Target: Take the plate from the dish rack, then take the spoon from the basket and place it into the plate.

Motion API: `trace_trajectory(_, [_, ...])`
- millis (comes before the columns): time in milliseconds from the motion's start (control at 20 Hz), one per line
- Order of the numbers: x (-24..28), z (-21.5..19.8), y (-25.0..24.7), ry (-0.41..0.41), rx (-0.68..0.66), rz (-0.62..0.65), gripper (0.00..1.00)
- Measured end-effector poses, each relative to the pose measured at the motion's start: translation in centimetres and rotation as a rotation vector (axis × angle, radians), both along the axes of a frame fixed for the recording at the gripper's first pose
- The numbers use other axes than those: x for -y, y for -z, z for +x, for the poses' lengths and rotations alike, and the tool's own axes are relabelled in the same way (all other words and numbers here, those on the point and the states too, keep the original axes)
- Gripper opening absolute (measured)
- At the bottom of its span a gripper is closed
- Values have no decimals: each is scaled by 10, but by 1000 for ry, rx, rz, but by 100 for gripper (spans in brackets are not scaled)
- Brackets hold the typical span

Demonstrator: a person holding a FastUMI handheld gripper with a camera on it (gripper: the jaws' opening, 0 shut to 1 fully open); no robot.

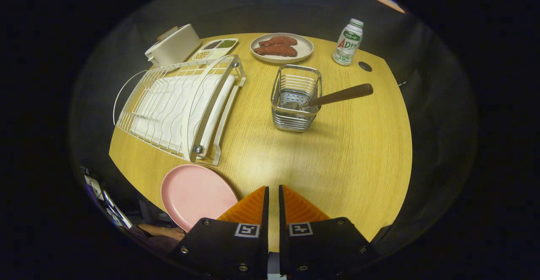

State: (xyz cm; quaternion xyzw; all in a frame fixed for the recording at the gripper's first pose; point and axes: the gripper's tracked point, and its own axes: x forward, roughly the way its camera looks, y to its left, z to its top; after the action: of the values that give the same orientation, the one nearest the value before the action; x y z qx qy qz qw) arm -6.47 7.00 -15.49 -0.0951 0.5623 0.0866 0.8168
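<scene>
Plate [195, 195] on table beside rack | spoon [333, 98] in basket [295, 103] | tongs [273, 192] together, empty

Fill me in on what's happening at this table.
A person is working a handheld claw over a wooden table. Its fingers are nearly closed with nothing between them. The pink plate already lies on the table beside the fingers, in front of the white dish rack. The spoon is in the wire basket beyond the fingers, its wooden handle sticking out over the rim. Fetching it looks like the next step.
</scene>
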Motion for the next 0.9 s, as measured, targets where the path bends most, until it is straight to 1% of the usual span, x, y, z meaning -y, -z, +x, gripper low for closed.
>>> trace_trajectory(50, [2, 6, -1, 5, 18, -5, 11])
trace_trajectory(100, [6, 13, -6, 11, 39, -19, 18])
trace_trajectory(150, [7, 20, -15, 19, 60, -19, 19])
trace_trajectory(200, [9, 27, -13, 32, 85, -21, 28])
trace_trajectory(250, [12, 36, -16, 48, 120, -22, 32])
trace_trajectory(350, [17, 49, -23, 75, 180, -7, 32])
trace_trajectory(500, [25, 71, -29, 108, 319, 7, 32])
trace_trajectory(700, [30, 89, -33, 120, 532, 49, 32])
trace_trajectory(900, [30, 100, -25, 143, 682, 115, 32])
